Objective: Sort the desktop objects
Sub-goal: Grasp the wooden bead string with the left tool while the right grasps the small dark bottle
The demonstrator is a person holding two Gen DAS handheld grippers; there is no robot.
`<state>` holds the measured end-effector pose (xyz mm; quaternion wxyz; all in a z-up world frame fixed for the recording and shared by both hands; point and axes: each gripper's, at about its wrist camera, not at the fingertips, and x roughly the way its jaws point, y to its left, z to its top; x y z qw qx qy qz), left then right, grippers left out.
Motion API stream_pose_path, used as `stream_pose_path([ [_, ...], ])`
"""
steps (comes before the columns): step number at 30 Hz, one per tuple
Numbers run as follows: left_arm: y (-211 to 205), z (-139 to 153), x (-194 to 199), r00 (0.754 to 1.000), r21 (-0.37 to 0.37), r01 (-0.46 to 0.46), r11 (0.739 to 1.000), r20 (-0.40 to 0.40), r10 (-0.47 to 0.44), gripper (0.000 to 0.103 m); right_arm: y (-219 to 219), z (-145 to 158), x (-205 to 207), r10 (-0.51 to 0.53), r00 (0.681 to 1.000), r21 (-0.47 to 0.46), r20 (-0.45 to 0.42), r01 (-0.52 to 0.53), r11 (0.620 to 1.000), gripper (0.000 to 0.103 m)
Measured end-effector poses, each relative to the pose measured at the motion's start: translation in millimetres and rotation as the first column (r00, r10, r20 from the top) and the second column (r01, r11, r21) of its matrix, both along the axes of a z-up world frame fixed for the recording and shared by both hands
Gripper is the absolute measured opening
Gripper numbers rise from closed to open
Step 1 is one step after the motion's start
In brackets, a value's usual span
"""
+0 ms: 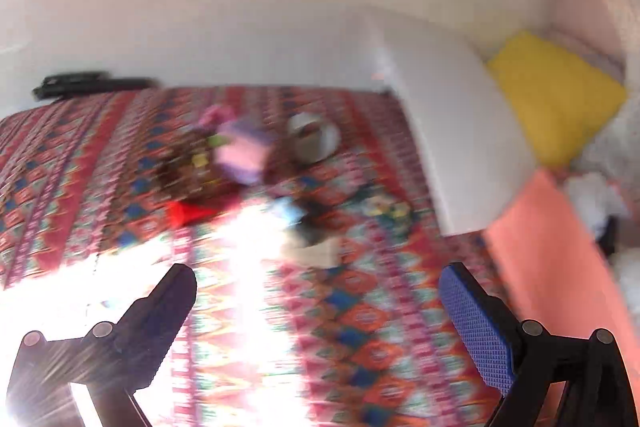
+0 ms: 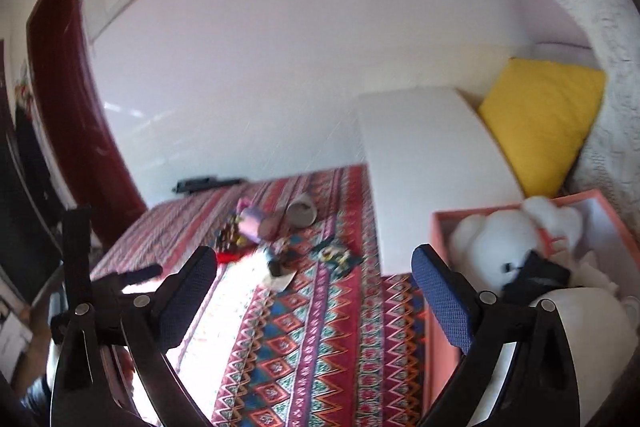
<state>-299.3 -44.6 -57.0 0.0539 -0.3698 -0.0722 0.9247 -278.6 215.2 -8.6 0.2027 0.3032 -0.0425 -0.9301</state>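
A cluster of small objects lies on the patterned cloth (image 2: pixel 320 327): a pink and purple toy (image 1: pixel 244 151) (image 2: pixel 252 221), a white cup on its side (image 1: pixel 314 143) (image 2: pixel 302 213), a red piece (image 1: pixel 186 213) (image 2: pixel 228 257), a dark small item on a white card (image 2: pixel 278 273) and a green packet (image 2: pixel 338 259). My left gripper (image 1: pixel 316 291) is open and empty, well short of the cluster; this view is blurred. My right gripper (image 2: pixel 314 273) is open and empty too, near the cloth's front. A salmon box (image 2: pixel 440 307) at right holds a white plush bear (image 2: pixel 504 247).
A white block (image 2: pixel 432 179) stands right of the cloth, with a yellow cushion (image 2: pixel 544 131) behind it. A black flat device (image 2: pixel 208 183) lies at the cloth's far edge by the white wall. Bright sun glare covers the near left cloth. A white round object (image 2: pixel 592 331) sits beside the box.
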Motion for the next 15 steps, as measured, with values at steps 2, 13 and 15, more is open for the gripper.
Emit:
stream_pose_path([
  [2,-34,-16,-14,0.999,0.014,-0.022,1.0,0.031,0.022,0.1,-47,-27,-31,0.073,0.995,0.069,0.074,-0.078,0.995,0.076],
  [13,-81,-70,-135,0.992,-0.003,0.055,0.999,0.112,-0.054,0.1,-182,-168,-193,0.083,0.942,0.27,0.324,-0.176,0.947,0.062],
  [15,-71,-85,-163,0.987,-0.036,0.087,0.996,0.135,-0.081,0.1,-181,-178,-204,0.067,0.944,0.244,0.322,-0.152,0.958,0.054],
])
